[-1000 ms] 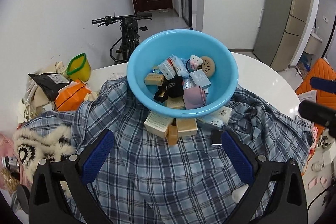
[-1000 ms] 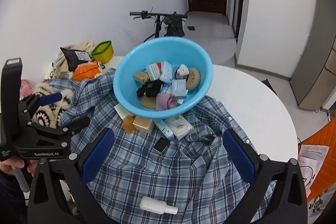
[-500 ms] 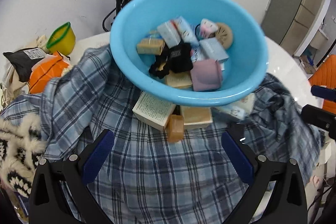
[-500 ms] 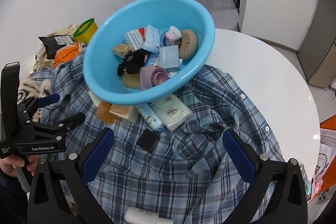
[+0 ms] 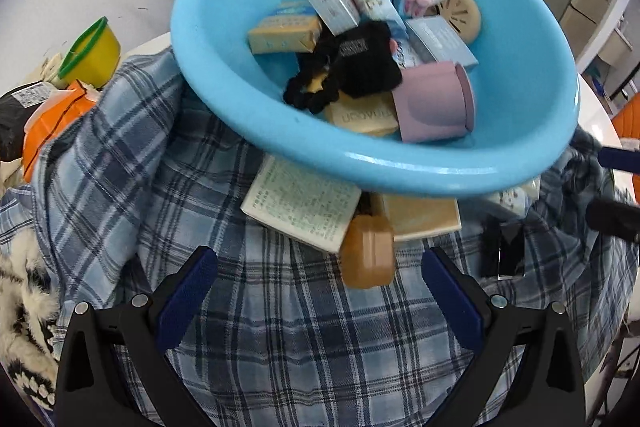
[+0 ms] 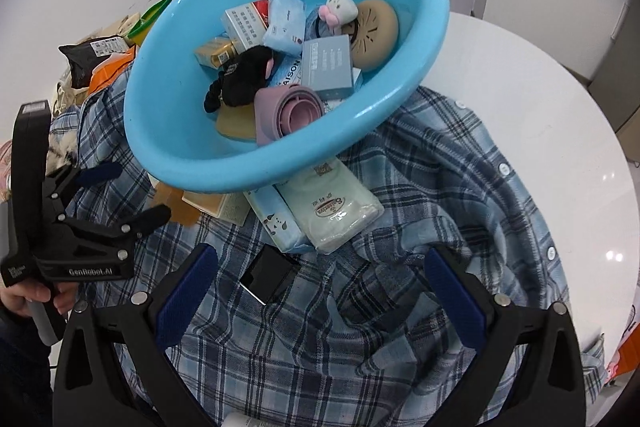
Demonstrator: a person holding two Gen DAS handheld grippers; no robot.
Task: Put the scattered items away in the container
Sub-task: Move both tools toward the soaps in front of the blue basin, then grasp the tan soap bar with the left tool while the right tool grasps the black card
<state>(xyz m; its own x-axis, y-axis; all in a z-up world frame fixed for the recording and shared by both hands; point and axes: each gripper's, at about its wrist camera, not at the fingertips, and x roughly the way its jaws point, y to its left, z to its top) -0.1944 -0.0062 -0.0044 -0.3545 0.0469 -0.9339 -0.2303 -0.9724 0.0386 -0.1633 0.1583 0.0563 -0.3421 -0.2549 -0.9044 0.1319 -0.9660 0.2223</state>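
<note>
At the far left edge of the table sit a yellow cup with a green rim (image 5: 90, 53) and an orange bag (image 5: 48, 125), both apart from the work. Next comes the plaid shirt (image 5: 280, 327), spread over the round white table (image 6: 540, 115) and carrying everything else. The left gripper (image 5: 318, 291) has closed in on it over the last second: its jaws stand wide apart and empty, now just short of the amber soap bar (image 5: 366, 253), which lies against a printed box (image 5: 302, 203) and a tan box (image 5: 420, 217) under the near lip of the blue basin (image 5: 400, 171).

The basin fills far more of both views than a second ago, and it leans on the pile beneath it, already holding boxes, a black scrunchie (image 5: 348, 63) and a rolled mauve cup (image 5: 434, 103). That approach suggests the pick phase is beginning, with the soap bar the likely left-hand target.

Further right, a blue tissue pack (image 6: 276, 223) and a pale green wipes pack (image 6: 332, 209) poke out from under the rim, with a small black item (image 6: 270, 275) just in front; what it is I cannot quite tell. The right gripper (image 6: 320, 291) is likewise spread open and holding nothing, nearest that black item. Several things remain outside the basin, so the tidying is well short of done.
</note>
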